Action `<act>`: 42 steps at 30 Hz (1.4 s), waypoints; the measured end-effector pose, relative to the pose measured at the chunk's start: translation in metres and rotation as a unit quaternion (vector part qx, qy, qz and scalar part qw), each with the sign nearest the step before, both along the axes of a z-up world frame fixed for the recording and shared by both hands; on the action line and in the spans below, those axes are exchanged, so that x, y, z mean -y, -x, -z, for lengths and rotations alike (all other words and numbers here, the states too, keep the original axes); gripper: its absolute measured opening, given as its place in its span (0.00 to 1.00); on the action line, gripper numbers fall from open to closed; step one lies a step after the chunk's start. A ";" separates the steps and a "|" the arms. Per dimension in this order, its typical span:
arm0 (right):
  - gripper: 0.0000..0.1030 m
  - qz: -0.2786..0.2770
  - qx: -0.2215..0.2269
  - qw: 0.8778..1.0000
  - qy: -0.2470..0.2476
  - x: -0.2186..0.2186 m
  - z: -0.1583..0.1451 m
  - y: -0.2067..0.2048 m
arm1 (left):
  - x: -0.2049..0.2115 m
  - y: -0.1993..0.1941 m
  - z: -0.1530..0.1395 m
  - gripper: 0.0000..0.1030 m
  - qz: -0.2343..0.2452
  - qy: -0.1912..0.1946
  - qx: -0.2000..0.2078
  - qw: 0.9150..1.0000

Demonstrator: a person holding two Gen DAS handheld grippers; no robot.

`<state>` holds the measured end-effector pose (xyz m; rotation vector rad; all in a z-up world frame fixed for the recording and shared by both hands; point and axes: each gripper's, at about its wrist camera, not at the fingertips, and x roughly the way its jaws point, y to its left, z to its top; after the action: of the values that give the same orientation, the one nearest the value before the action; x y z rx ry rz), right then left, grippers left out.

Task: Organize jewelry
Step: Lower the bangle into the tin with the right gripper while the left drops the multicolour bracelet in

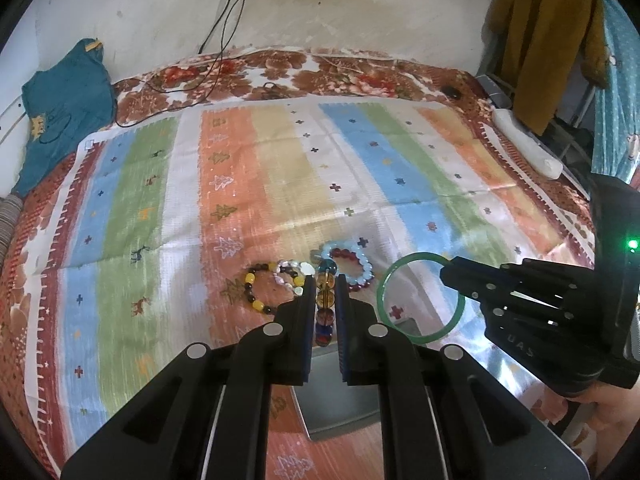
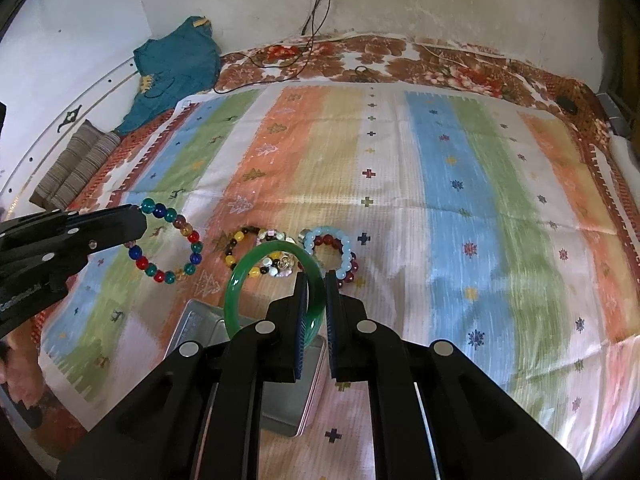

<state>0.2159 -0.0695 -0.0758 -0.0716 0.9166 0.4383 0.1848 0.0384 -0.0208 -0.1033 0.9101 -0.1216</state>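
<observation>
- One bed (image 2: 460,60) with a brown floral cover carries everything; one striped cloth (image 2: 460,200) in blue, green, orange and white is spread over it.
- One teal garment (image 2: 176,64) lies at the far left corner by the wall, and one striped cushion (image 2: 76,164) lies near it.
- One shallow metal tin (image 2: 288,396) sits open on the cloth near the tools; I see nothing lying in it, though the tools hide much of it.
- Two tools are in view. The right tool (image 2: 316,308) is closed narrowly on the green bangle (image 2: 236,284), which stands upright above the tin's far edge. The left tool (image 2: 138,220) is clamped on the multicoloured bead bracelet (image 2: 188,240), held off to the left of the tin, above the cloth.
- Bracelets number five in all: two held and three lying on the cloth beyond the tin.
- The three on the cloth lie in a row: one yellow and black bracelet (image 1: 256,288), one pale pearly bracelet (image 1: 294,274) touching it, and one light blue bracelet (image 1: 360,260) lying on dark red beads (image 1: 360,286); whether those red beads form a separate bracelet I cannot tell.
</observation>
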 end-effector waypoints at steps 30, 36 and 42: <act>0.16 -0.014 -0.018 1.000 -0.022 0.011 0.002 0.036 | 0.013 0.050 -0.006 0.26 -0.002 0.017 0.004 1.000; 0.33 0.012 -0.021 0.999 -0.023 0.023 0.003 0.028 | -0.001 0.046 -0.005 0.35 -0.033 0.017 -0.001 0.999; 0.44 0.020 -0.026 0.999 -0.017 0.025 0.007 0.021 | -0.009 0.038 0.002 0.39 -0.049 0.009 -0.011 0.999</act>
<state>0.1949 -0.0948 -0.0825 -0.0111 0.9605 0.4201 0.1470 0.0471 -0.0228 -0.1655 0.9244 -0.0381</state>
